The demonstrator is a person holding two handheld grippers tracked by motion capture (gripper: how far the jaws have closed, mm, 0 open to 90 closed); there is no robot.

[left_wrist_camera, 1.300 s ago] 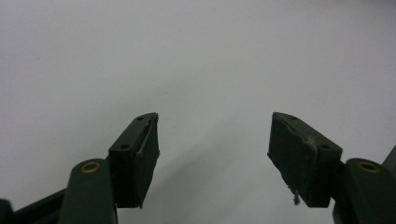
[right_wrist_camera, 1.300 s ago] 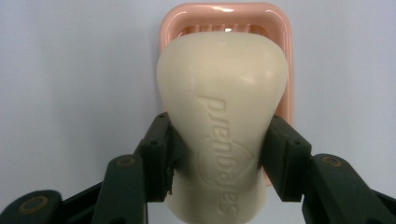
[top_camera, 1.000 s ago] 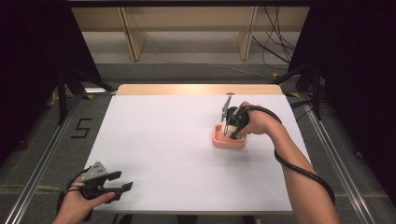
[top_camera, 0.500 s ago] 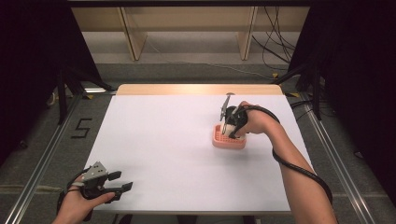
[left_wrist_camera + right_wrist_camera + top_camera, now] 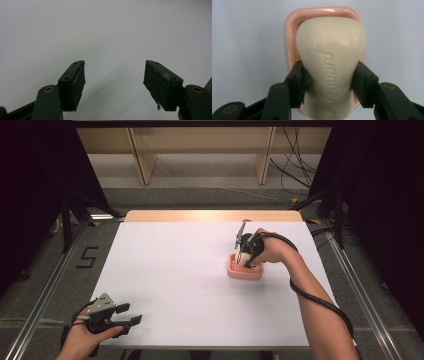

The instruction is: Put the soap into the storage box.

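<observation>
Where high view blurs, soap bar (image 5: 330, 72) reads Safeguard (embossed).

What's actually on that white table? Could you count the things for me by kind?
Cream bar of soap stamped Safeguard: 1
Pink plastic soap dish: 1
Hand-held black two-jaw grippers: 2, the left gripper open over bare table, the right gripper shut on the soap above the dish
Total: 4

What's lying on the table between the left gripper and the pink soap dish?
Nothing: in the high view, bare white table separates the left gripper from the soap dish.
</observation>
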